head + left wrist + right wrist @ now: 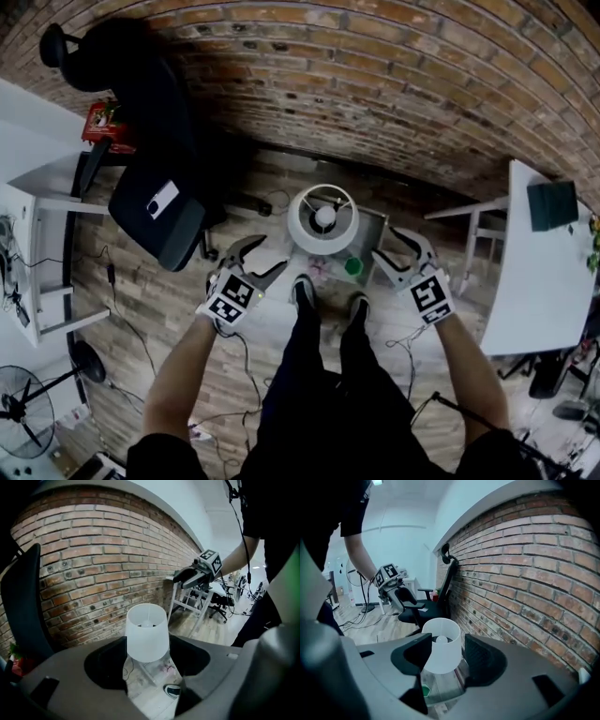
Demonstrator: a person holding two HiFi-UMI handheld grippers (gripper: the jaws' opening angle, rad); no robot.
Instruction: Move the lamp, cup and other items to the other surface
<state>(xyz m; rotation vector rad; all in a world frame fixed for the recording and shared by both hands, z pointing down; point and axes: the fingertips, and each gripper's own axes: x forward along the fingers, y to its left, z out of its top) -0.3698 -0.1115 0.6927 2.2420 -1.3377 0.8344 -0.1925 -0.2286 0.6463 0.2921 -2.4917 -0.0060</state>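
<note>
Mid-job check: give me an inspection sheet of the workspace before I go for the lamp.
Surface: low table, partly hidden by the lamp shade.
Job's things: white lamp upright on the table; green cup beside it, nearer the person.
Clutter: pinkish item by the cup, too blurred to identify.
Grippers: left gripper and right gripper open, empty, flanking the lamp, apart from it.
Cables: loose cables on the wood floor.
Surroundings: brick wall, black office chair, white desk, fan.
</note>
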